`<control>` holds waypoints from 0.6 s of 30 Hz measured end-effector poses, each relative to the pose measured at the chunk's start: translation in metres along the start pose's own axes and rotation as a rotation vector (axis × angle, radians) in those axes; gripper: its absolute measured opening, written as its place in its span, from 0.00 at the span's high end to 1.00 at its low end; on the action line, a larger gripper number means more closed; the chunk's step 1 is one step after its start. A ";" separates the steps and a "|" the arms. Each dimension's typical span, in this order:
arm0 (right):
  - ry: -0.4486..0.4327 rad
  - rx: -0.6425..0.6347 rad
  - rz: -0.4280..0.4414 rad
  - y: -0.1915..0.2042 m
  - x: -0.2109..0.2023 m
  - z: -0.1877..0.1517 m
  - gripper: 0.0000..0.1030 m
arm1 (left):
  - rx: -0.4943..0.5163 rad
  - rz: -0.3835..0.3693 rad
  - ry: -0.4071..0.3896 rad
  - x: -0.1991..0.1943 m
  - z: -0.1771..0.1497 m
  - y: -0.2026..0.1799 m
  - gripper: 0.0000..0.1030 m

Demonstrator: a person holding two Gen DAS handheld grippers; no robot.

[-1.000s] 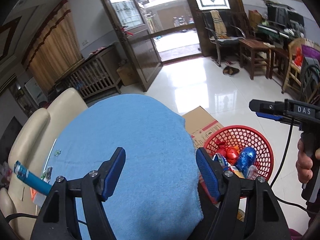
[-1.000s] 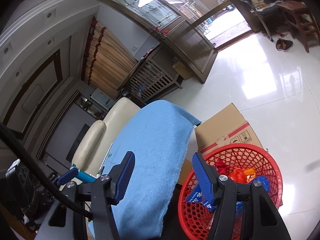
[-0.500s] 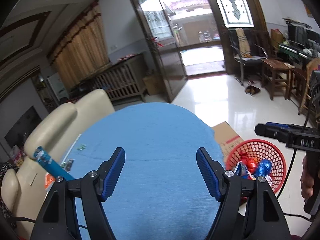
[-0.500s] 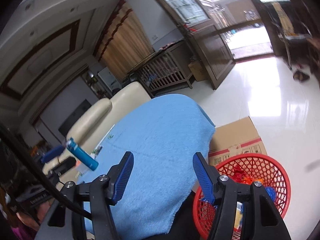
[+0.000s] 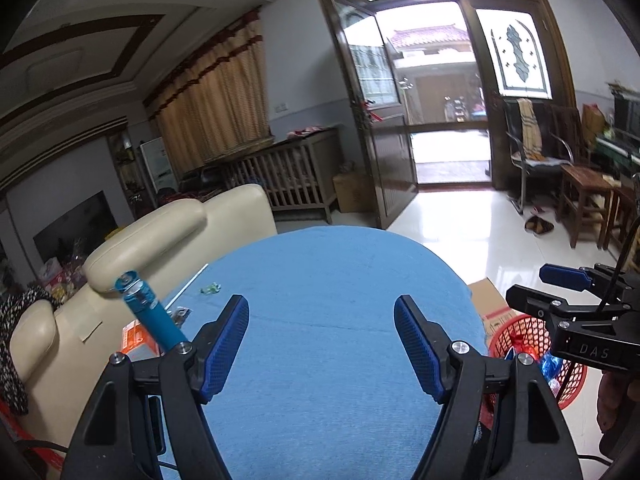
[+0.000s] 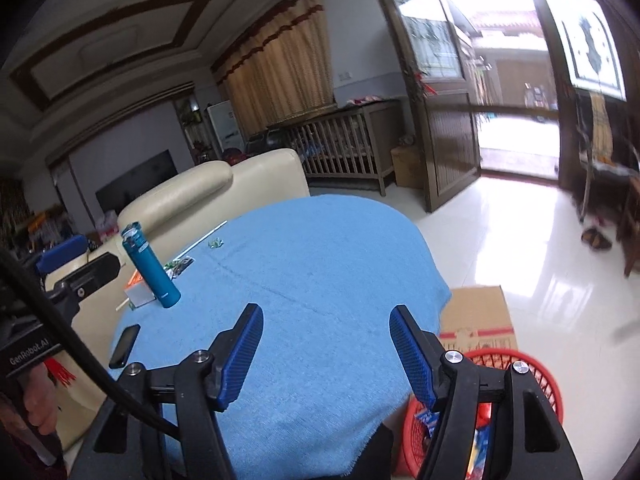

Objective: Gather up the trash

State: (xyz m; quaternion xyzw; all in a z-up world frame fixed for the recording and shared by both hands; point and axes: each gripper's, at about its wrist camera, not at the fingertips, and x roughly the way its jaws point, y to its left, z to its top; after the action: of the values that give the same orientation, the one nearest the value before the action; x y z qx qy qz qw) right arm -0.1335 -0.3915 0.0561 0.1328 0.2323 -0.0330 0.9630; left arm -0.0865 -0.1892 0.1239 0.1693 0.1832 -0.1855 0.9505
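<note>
A round table under a blue cloth [image 5: 340, 320] [image 6: 320, 272] fills both views. A small green wrapper [image 5: 211, 289] [image 6: 216, 243] lies at its far left edge. A second crumpled wrapper [image 5: 180, 314] [image 6: 180, 266] sits beside a teal bottle [image 5: 150, 312] [image 6: 150, 266]. A red mesh basket [image 5: 568, 392] [image 6: 536, 368] with colourful trash stands on the floor at the right. My left gripper [image 5: 322, 344] hovers open over the cloth, holding nothing. My right gripper [image 6: 326, 354] is opening above the near right edge, nothing between its jaws.
An orange and white box [image 6: 140, 292] stands by the bottle and a black phone [image 6: 125, 345] lies near the table's left edge. A cardboard box [image 6: 476, 312] stands behind the basket. A cream sofa [image 5: 160, 232] borders the table's left side. Beyond lies shiny white floor.
Both grippers rose and rolled level, and the views swung from the basket toward the table top. The right jaws stand a little wider. The bottle and wrappers came further into view.
</note>
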 end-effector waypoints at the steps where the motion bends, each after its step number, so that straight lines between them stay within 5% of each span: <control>1: -0.007 -0.012 0.001 0.006 -0.001 0.002 0.33 | -0.008 0.004 -0.004 -0.001 0.000 0.004 0.26; 18: -0.082 -0.180 0.039 0.131 -0.009 0.038 0.30 | -0.163 0.140 -0.082 -0.040 -0.021 0.103 0.22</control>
State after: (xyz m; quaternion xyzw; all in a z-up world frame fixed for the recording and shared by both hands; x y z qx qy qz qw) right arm -0.1085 -0.2762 0.1248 0.0490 0.1920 0.0013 0.9802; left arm -0.0851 -0.0796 0.1481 0.0958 0.1464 -0.1099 0.9784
